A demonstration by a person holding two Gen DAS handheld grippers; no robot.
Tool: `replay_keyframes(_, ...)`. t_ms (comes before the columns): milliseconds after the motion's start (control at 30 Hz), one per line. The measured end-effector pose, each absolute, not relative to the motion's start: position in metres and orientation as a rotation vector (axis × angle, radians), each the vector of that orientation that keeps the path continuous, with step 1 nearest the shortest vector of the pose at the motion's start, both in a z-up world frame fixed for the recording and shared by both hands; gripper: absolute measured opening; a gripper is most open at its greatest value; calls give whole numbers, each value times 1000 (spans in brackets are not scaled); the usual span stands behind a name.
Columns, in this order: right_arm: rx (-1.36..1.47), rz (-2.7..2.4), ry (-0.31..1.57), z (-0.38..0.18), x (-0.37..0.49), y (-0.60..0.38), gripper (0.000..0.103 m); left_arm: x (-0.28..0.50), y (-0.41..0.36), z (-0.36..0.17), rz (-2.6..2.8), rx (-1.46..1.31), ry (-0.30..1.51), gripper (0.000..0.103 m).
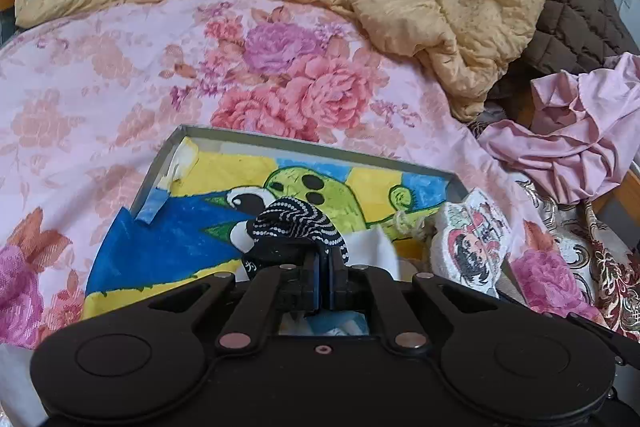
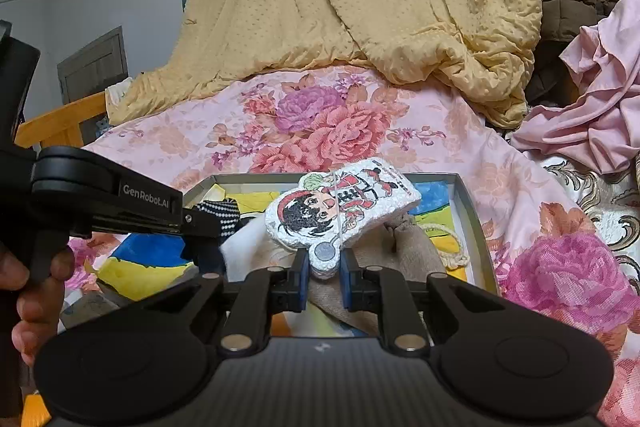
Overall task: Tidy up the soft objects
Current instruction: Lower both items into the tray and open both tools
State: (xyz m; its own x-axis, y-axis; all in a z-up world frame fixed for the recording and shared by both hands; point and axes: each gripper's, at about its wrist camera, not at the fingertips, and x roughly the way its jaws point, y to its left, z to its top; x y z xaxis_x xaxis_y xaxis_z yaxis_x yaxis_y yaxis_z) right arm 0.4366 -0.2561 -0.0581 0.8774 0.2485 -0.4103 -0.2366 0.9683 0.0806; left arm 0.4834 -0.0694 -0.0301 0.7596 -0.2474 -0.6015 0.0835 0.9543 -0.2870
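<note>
sock [image 1: 294,223], black with white dots, pinched in the shut left gripper [image 1: 324,267] over the shallow tray [image 1: 308,143] — right gripper [image 2: 324,273] clamps the white cartoon-printed foam piece [image 2: 340,205] above the same tray on the floral bedspread [image 1: 120,75].

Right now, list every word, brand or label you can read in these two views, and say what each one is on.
"GenRobot.AI": white lettering on the side of the left gripper, seen in the right wrist view.
Red characters along the top edge of the cartoon foam pad held by the right gripper: too small and blurred to read.
A white mark on the black dotted sock: only partly visible, not readable.
Nothing else legible.
</note>
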Motion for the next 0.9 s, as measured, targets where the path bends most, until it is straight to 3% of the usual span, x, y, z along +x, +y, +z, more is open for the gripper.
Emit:
replay_keyframes(233, 32, 252, 449, -62, 442, -256, 20, 490, -70, -41, -171, -226, 758, 5)
replay_keyframes(333, 35, 247, 457, -64, 443, -257, 25, 486, -68, -42, -169, -225, 770, 16)
replay_keyframes(433, 26, 230, 465, -63, 442, -258, 29, 481, -67, -40, -159, -207, 766, 17)
replay_keyframes(533, 32, 219, 468, -59, 437, -261, 39, 475, -66, -36, -147, -190, 757, 23)
replay_keyframes(600, 39, 212, 456, -55, 431, -263, 51, 472, -64, -32, -141, -192, 750, 30)
replay_keyframes(800, 53, 191, 416, -32, 408, -270, 71, 456, -64, -14, -144, -193, 724, 41)
replay_keyframes(900, 76, 170, 378, -15, 393, -277, 80, 440, -64, -1, -150, -184, 688, 51)
